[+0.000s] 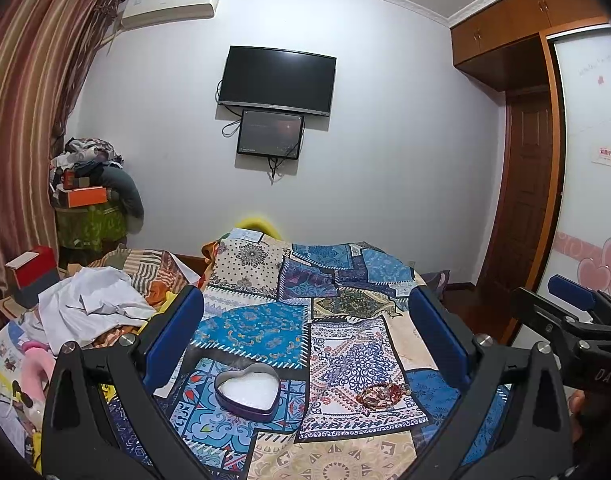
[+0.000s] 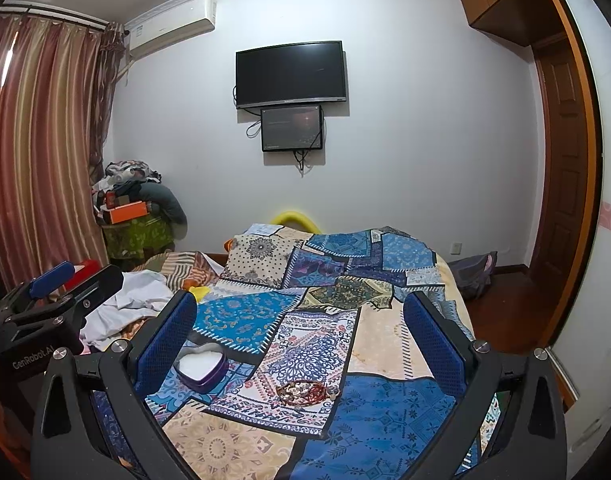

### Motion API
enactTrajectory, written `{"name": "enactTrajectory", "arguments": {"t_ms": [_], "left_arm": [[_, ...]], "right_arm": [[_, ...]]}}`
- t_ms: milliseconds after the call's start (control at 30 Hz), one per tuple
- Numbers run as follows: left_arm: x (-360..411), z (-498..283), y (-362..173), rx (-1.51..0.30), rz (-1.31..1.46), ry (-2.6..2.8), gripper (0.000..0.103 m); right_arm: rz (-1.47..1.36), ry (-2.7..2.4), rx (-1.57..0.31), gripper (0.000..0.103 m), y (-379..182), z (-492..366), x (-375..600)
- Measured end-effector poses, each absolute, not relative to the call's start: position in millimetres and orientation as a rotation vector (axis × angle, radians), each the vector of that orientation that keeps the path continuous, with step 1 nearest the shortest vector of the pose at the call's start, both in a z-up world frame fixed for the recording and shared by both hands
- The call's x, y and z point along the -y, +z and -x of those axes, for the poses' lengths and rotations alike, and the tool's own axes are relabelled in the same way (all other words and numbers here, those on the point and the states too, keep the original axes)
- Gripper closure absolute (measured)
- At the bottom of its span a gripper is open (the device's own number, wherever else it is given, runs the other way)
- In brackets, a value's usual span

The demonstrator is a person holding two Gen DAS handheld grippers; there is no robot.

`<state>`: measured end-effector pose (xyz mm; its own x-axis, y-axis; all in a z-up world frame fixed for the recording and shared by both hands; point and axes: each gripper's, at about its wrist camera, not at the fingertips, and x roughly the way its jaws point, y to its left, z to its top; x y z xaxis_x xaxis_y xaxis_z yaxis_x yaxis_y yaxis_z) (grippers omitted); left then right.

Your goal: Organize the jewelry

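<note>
Ahead of my left gripper (image 1: 305, 332) the patchwork cloth (image 1: 345, 336) lies bare between its spread fingers, blocked only by the heart tin (image 1: 247, 394) and bracelet pile (image 1: 381, 394). The right gripper (image 1: 573, 308) crowds its right side; crumpled white fabric (image 1: 89, 304) hems its left.

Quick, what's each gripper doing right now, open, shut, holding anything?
Left gripper: open, holding nothing, above the heart-shaped tin.
Right gripper: open, holding nothing, above the bracelets.

Home bedroom, patchwork bedspread (image 1: 345, 344), wall-mounted TV (image 1: 277, 80), striped curtains (image 2: 41, 140)
</note>
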<state>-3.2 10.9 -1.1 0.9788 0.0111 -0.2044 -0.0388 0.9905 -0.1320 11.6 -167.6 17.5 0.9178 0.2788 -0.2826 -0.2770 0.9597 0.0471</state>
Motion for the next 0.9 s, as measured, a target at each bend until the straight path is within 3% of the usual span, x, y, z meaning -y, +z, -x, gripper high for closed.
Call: {"name": "enactTrajectory", "arguments": {"t_ms": [900], "left_arm": [[-8.9, 4.9, -0.1, -0.202, 0.134, 0.026, 0.0]], "right_arm": [[-0.003, 0.292, -0.292, 0.0, 15.9, -12.7, 161.3]]}}
